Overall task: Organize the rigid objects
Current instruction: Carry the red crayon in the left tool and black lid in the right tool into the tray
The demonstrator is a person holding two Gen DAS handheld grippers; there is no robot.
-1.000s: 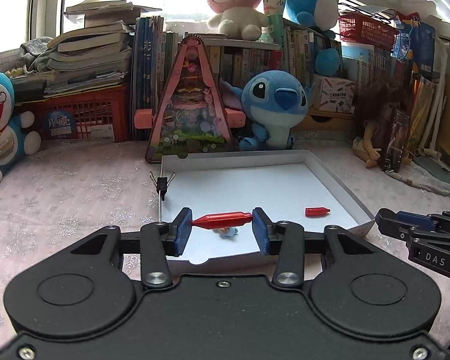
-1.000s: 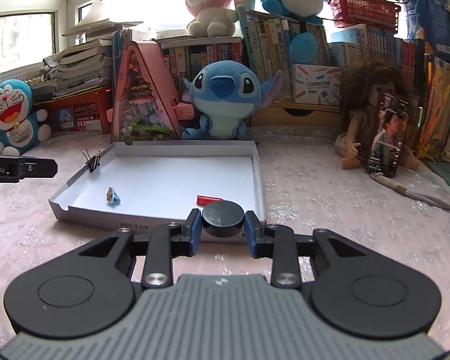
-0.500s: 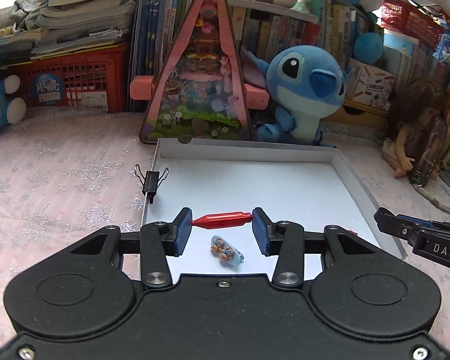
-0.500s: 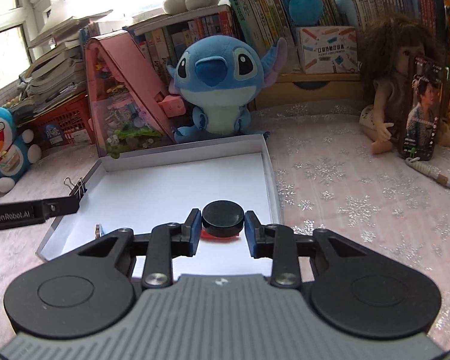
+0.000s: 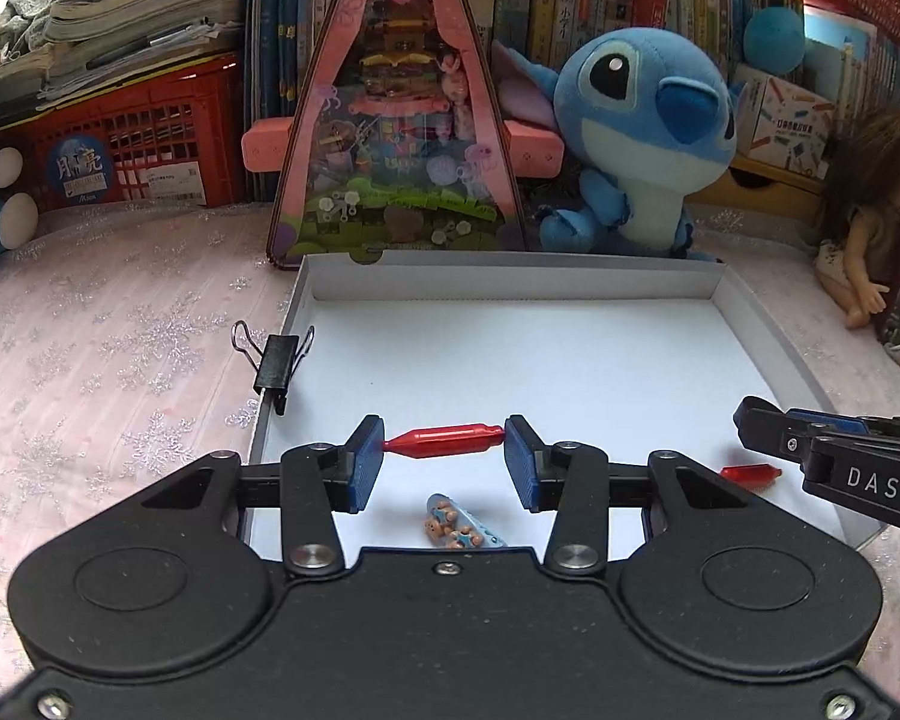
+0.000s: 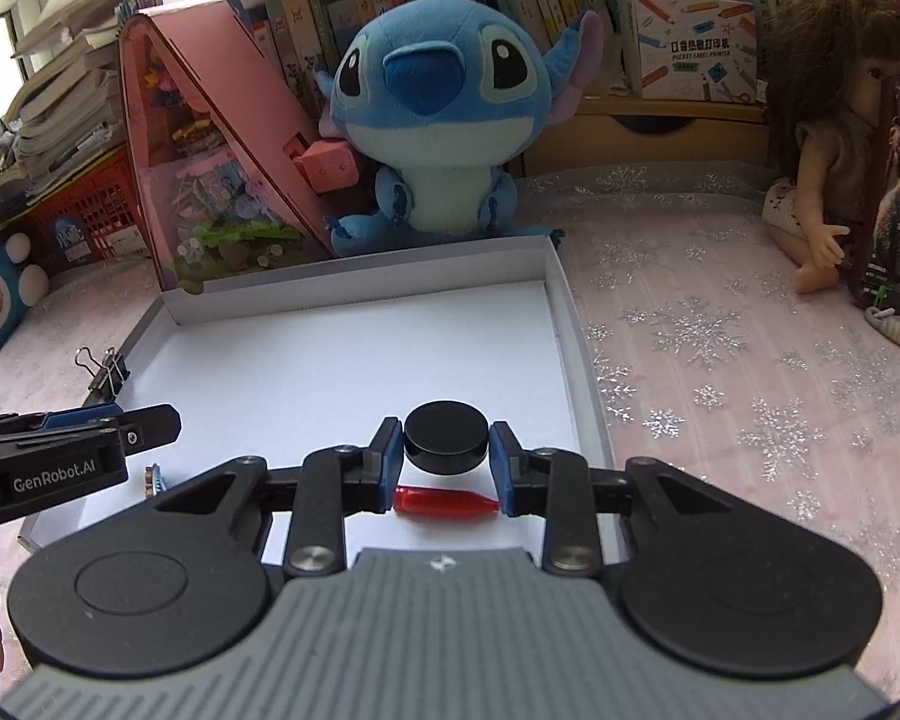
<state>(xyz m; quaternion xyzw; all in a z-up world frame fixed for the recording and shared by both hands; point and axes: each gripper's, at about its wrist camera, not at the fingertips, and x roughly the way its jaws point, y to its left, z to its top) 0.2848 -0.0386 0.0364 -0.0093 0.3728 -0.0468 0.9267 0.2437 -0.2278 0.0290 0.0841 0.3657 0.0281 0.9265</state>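
Observation:
My left gripper (image 5: 444, 459) is shut on a red pen-shaped piece (image 5: 444, 441), held endwise above the near left part of a shallow white box (image 5: 510, 285). A small blue toy skateboard (image 5: 459, 525) lies in the box just under it. My right gripper (image 6: 445, 459) is shut on a black round puck (image 6: 445, 435) above the box's near right part (image 6: 561, 324). A second red piece (image 6: 444, 501) lies on the box floor below the puck; it also shows in the left wrist view (image 5: 750, 473).
A black binder clip (image 5: 276, 360) is clipped on the box's left wall. A pink triangular toy house (image 5: 396, 120) and a blue Stitch plush (image 5: 642, 138) stand behind the box. A doll (image 6: 834, 138) sits at the right. A red crate (image 5: 138, 144) and books line the back.
Both grippers have moved forward and down over the box, each holding its object. The box and the toys behind it look larger and nearer.

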